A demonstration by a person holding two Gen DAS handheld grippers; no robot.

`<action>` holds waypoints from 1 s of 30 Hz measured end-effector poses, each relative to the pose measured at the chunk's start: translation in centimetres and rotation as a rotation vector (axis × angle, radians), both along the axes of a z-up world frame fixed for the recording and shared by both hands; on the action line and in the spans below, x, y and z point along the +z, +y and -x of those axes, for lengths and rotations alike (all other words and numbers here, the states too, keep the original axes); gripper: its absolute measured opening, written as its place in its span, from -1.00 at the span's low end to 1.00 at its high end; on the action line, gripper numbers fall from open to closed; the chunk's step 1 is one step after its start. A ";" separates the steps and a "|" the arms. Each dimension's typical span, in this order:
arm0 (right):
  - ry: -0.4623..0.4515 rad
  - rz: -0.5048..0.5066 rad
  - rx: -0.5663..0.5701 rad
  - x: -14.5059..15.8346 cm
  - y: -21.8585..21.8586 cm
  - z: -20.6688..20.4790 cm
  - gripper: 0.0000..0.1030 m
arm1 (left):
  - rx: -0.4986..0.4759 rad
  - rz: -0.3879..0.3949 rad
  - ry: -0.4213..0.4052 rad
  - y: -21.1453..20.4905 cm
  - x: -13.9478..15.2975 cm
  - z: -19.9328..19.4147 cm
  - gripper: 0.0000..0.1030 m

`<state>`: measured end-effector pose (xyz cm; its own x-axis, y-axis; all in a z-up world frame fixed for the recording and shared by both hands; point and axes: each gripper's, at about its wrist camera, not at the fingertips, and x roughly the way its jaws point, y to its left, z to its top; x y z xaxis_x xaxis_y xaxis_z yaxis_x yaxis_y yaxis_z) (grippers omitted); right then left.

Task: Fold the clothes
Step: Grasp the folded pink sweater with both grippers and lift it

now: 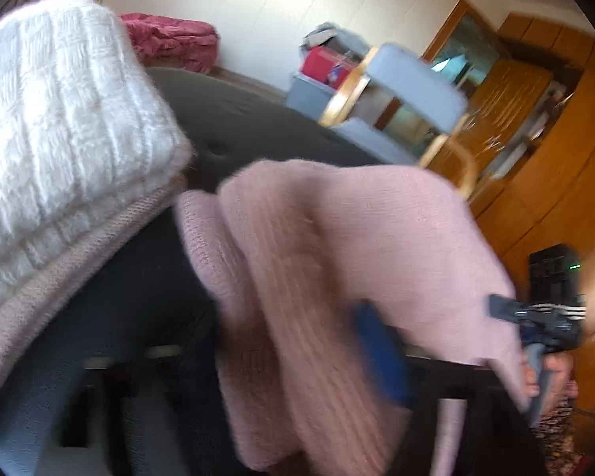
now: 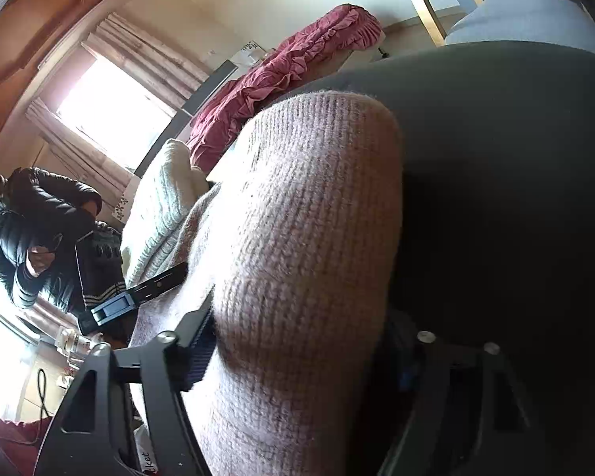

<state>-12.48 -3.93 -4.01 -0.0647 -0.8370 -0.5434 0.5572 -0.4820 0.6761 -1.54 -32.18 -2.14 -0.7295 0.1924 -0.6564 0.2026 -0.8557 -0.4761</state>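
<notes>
The pink knit sweater (image 2: 297, 258) bulges between the right gripper's (image 2: 297, 357) fingers, which clamp its fold; the left gripper (image 1: 317, 357) also pinches it, blurred. It lies on the dark grey cushioned surface (image 1: 238, 119) — beside a folded white knit (image 1: 59, 119). Beyond stand a grey chair (image 1: 408, 79) and wooden cabinets (image 1: 535, 119).

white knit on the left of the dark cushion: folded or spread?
Folded. The white knit shows stacked layers at its edge, sitting as a compact pile on the dark cushion.

Two folded sweaters stacked — one white (image 1: 59, 119), one pink (image 1: 31, 277) — plus one loose pink sweater (image 1: 337, 246).
</notes>
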 end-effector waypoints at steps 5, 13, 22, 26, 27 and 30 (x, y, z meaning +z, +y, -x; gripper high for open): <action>-0.010 0.037 -0.001 0.1 0.0 0.0 0.24 | 0.005 0.163 0.078 2.7 1.6 -0.9 -0.36; -0.050 0.172 0.019 2.2 0.2 -0.9 0.19 | -0.014 0.128 0.294 4.5 6.1 -4.0 -0.52; 0.099 0.261 0.178 11.1 -8.2 -2.8 0.18 | 0.090 0.176 0.476 -1.5 13.7 -9.5 -0.55; 0.150 0.292 0.303 15.5 -17.0 -2.1 0.18 | 0.252 0.215 0.521 -7.8 17.3 -12.1 -0.55; 0.162 0.297 0.334 16.5 -19.5 -1.8 0.18 | 0.296 0.214 0.516 -9.6 17.7 -12.6 -0.55; 0.181 0.310 0.434 18.3 -26.7 -0.9 0.18 | 0.426 0.211 0.491 -15.0 18.5 -13.8 -0.54</action>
<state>-11.59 -30.63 14.30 0.2519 -0.9264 -0.2799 0.7802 0.0233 0.6251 12.24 -47.21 16.36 -0.9362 -0.2727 -0.2217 0.3450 -0.8339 -0.4308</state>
